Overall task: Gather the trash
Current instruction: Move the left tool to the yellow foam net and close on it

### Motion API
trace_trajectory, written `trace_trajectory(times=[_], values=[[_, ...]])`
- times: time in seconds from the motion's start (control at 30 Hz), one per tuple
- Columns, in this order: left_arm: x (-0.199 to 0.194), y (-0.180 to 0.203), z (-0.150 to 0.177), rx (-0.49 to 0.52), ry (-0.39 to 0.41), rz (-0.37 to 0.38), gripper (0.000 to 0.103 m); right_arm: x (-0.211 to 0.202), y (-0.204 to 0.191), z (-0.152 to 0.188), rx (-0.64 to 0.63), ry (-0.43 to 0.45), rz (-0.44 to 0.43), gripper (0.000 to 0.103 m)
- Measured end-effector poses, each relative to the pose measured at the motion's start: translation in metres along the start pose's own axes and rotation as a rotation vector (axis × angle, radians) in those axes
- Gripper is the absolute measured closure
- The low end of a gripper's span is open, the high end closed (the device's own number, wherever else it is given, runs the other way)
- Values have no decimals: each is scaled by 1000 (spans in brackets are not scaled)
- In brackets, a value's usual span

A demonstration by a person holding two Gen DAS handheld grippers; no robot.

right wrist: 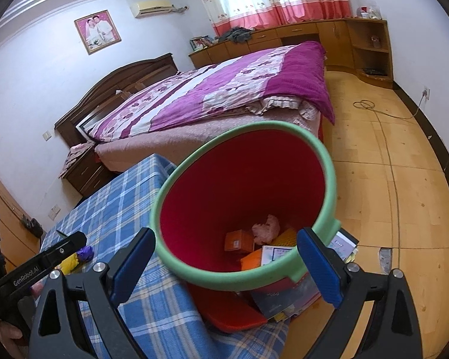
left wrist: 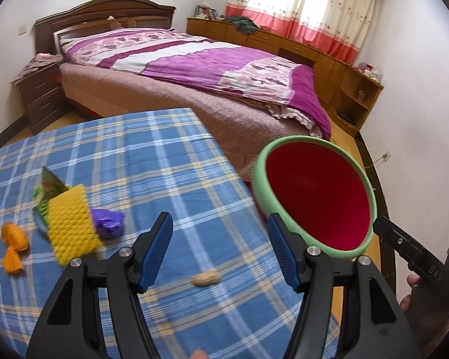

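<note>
Fingers on both grippers, left (left wrist: 220,252) and right (right wrist: 224,264), stand wide apart, empty. Bin (right wrist: 323,161) sits at the counter (left wrist: 134,149) edge, two o'clock. Yellow sponge (left wrist: 71,224) at ten o'clock (soft, light) suits a pinch across its sides; the peanut (left wrist: 206,278) is small, brittle.

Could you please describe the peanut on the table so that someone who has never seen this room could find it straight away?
Start at the table with the blue plaid cloth in front of the bed. The peanut lies alone on the cloth near the edge closest to the red bin. Unlike the yellow foam net, purple scrap and orange wrapper clustered further off, it is a small, tan, waisted shell.
</note>
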State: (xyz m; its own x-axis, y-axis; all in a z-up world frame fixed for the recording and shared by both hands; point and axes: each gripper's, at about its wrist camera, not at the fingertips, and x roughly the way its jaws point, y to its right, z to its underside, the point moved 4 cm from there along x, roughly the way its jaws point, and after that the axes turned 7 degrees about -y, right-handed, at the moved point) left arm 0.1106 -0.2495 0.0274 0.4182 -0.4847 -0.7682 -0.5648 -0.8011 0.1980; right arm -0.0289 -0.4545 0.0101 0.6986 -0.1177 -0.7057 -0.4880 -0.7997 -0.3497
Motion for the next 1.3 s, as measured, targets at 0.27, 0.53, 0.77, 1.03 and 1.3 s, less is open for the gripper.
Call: trace_trajectory(times=[0.27, 0.53, 0.77, 1.03, 1.3], values=[[-11, -34, 6, -56, 21, -41, 38, 5, -26, 6, -41, -17, -19, 6], [-18, -69, 13, -123, 27, -70, 38, 14, -48, 14, -80, -47, -33, 6], [-19, -103, 14, -181, 36, -109, 38, 22, -64, 19, -102, -69, -38, 6], [-11, -135, 16, -225, 15, -180, 38, 35, -76, 23, -121, -97, -39, 6], [9, -153, 23, -254, -33, -222, 38, 42, -83, 25, -134, -115, -34, 6]])
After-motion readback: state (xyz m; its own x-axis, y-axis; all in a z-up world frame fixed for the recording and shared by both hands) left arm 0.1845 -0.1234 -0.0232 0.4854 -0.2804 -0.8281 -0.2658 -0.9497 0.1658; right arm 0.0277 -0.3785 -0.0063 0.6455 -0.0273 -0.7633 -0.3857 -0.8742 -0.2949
